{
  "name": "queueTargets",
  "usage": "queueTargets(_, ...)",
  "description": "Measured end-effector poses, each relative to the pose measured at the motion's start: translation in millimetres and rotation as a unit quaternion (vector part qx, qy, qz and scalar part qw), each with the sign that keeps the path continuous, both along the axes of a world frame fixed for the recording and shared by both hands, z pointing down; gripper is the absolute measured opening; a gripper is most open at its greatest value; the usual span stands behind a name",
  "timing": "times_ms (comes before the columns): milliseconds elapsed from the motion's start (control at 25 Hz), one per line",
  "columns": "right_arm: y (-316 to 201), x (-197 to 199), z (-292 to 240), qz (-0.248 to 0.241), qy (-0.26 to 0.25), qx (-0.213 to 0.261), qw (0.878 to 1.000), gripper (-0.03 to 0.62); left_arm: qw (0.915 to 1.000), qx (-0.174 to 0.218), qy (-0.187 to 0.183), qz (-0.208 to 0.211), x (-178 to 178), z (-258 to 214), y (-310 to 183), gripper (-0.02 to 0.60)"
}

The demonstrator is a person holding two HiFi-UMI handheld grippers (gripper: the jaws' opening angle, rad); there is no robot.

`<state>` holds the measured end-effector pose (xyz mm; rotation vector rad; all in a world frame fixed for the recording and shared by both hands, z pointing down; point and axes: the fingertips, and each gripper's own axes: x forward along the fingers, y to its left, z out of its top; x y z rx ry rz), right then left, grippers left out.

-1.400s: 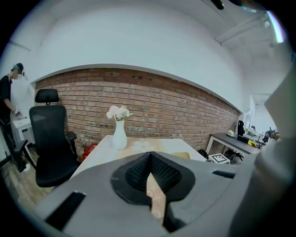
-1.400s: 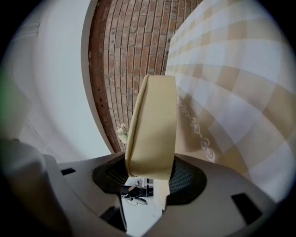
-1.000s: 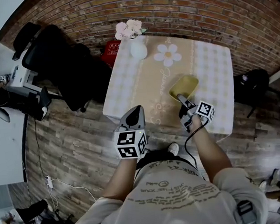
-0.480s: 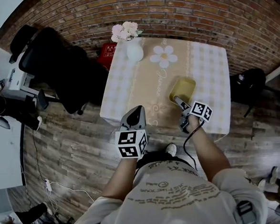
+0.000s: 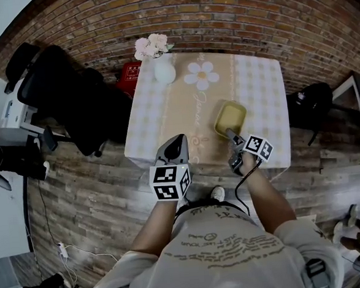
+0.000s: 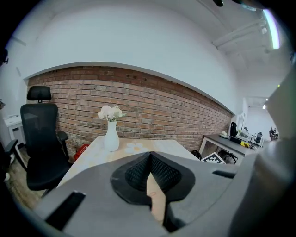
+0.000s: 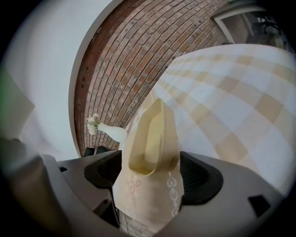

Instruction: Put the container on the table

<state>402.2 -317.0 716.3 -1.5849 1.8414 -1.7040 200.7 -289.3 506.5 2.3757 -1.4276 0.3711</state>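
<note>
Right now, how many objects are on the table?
2: a white vase at the far left corner, and a yellow container near the front edge. Nothing seems hidden.

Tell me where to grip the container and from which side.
Grip the container by its near end, across its width, coming from the front edge of the table. It sits upright, its long side running away from the person, and that end fits between jaws. The right gripper straddles it there, its jaws just opened, pads clear of the walls.

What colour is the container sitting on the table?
The container is pale yellow, clearest in the right gripper view.
</note>
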Motion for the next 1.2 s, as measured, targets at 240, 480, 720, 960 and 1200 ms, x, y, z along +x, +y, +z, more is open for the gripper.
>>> queueTargets(240,24.6,4.8,-10.6,0.006,0.021,0.011,1.000,0.355,0.9995,0.005,0.006,0.032,8.5,-2.2,-0.1,0.005)
queueTargets(480,43.5,18.8,-33.8,0.022,0.124,0.030,0.992,0.018,0.9975,0.011,0.012,0.068,22.6,-4.9,3.4,0.005)
queueTargets(720,48.9,5.2,-80.7,0.011,0.191,0.095,0.977,0.003,0.9953,0.017,0.015,0.094,27.8,-11.8,7.3,0.005)
queueTargets(960,47.5,-13.2,-159.7,0.014,0.256,0.185,0.949,0.003,0.9922,0.034,0.018,0.119,33.4,-29.7,11.1,0.005)
queueTargets(1200,52.1,-40.9,-237.9,0.009,0.340,0.270,0.901,0.003,0.9890,0.050,0.022,0.137,36.8,-45.4,11.3,0.005)
